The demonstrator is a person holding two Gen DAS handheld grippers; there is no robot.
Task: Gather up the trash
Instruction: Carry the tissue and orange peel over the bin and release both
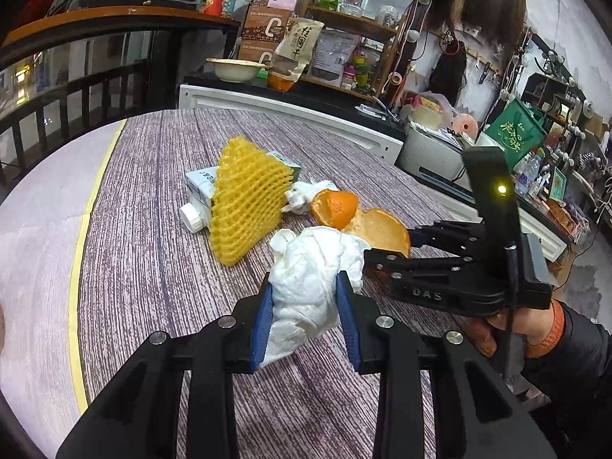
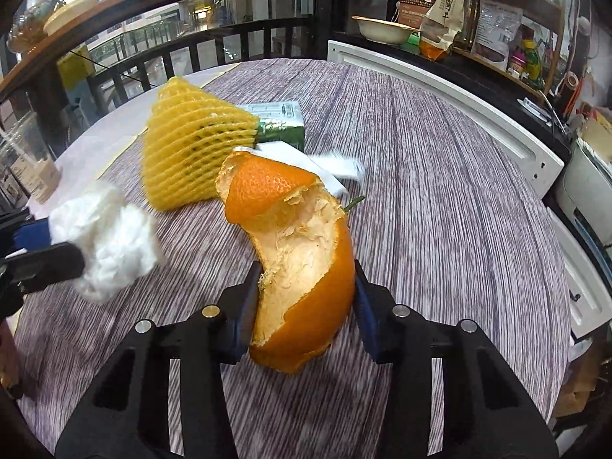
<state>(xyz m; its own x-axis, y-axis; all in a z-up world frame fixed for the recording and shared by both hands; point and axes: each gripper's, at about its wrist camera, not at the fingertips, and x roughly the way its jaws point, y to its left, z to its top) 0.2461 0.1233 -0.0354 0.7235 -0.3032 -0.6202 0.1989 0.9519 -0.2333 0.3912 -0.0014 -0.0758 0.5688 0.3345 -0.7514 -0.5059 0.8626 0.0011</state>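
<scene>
the left gripper (image 1: 306, 308) grips a crumpled white tissue (image 1: 311, 271); the right gripper's (image 2: 304, 306) jaws clamp a curled orange peel (image 2: 302, 267) above the worktop (image 2: 440, 210). lift it gently: it may tear.

On the side of my right gripper (image 1: 411, 246), raised letters read "DAS". Behind the table, a paper pouch (image 1: 296, 44) on the counter carries the large characters 桂圆干. The brown boxes (image 1: 267, 23) beside it show a big white "C". The green bag (image 1: 514, 134) and the carton (image 2: 277, 120) bear print too small for me to read.
</scene>
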